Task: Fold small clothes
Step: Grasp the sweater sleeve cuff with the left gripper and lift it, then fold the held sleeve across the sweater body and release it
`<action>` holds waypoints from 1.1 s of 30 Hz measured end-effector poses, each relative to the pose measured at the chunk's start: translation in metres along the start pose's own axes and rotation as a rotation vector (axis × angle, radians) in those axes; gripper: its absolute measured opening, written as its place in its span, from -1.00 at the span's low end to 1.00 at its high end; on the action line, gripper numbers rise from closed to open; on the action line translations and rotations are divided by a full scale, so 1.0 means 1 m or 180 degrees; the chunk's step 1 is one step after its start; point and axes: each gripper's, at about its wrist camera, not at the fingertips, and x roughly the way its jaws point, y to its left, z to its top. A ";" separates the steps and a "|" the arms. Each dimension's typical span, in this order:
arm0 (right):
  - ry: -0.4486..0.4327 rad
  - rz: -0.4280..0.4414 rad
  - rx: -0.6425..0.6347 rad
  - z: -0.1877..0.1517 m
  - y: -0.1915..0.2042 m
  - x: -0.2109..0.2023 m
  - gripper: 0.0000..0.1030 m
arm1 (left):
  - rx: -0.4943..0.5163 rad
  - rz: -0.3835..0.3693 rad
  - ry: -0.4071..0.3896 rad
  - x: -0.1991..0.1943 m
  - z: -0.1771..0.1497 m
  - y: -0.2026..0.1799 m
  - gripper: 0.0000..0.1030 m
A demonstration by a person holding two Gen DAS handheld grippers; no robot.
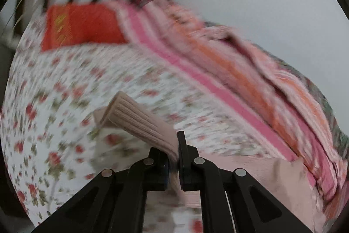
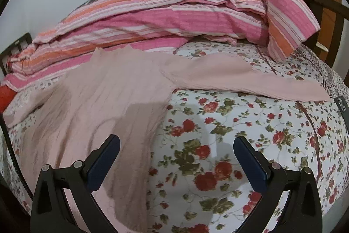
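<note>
Soft, even indoor light; one view smeared, one sharp.

The left wrist view is motion-blurred across the bed (image 1: pixel 65 84), perhaps hiding detail; the right wrist view is crisp, with soft shadows on the pink garment (image 2: pixel 130 123), fisheye-bent edges, dark corners.

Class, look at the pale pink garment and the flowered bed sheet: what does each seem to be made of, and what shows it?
Pale pink garment: soft knit, probably; matte, with fine ribbing at the pinched end. Flowered bed sheet: thin woven cloth, perhaps cotton; matte, flat red-rose print.
</note>
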 end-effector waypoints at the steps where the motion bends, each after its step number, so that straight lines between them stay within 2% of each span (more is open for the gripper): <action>1: -0.0010 0.0004 0.0027 0.001 -0.003 -0.001 0.98 | 0.0074 -0.0094 -0.0076 -0.007 0.003 -0.017 -0.87; 4: -0.0032 -0.0049 0.0059 0.001 -0.011 -0.003 0.98 | 0.0382 -0.0490 -0.0199 -0.023 0.008 -0.079 -0.87; 11: -0.0129 -0.0125 0.0121 0.001 -0.031 -0.015 0.98 | 0.1058 -0.1071 -0.0078 -0.025 -0.022 -0.231 -0.87; 15: -0.0129 -0.0177 0.0208 -0.004 -0.046 -0.020 0.98 | 0.1368 -0.1372 0.0104 -0.025 -0.061 -0.305 -0.87; 20: -0.0053 -0.0267 0.0265 -0.014 -0.060 -0.020 0.98 | 0.1996 -0.1645 0.0313 -0.031 -0.143 -0.395 -0.87; 22: -0.0013 -0.0292 0.0290 -0.018 -0.063 -0.018 0.98 | 0.2159 -0.1717 0.0449 -0.030 -0.175 -0.414 -0.87; 25: 0.0053 -0.0310 0.0310 -0.022 -0.067 -0.014 0.98 | 0.2296 -0.1744 0.0794 -0.017 -0.224 -0.436 -0.86; 29: 0.0078 -0.0326 0.0267 -0.024 -0.065 -0.011 0.98 | 0.2437 -0.1773 0.1109 -0.007 -0.260 -0.439 -0.83; 30: 0.0083 -0.0326 0.0256 -0.024 -0.064 -0.010 0.98 | 0.2468 -0.1828 0.1208 -0.006 -0.263 -0.440 -0.76; 31: 0.0091 -0.0321 0.0251 -0.023 -0.063 -0.009 0.98 | 0.2482 -0.1898 0.1266 -0.006 -0.262 -0.438 -0.54; 33: 0.0108 -0.0283 0.0228 -0.020 -0.059 -0.004 0.98 | 0.2485 -0.2056 0.1181 -0.016 -0.252 -0.427 -0.26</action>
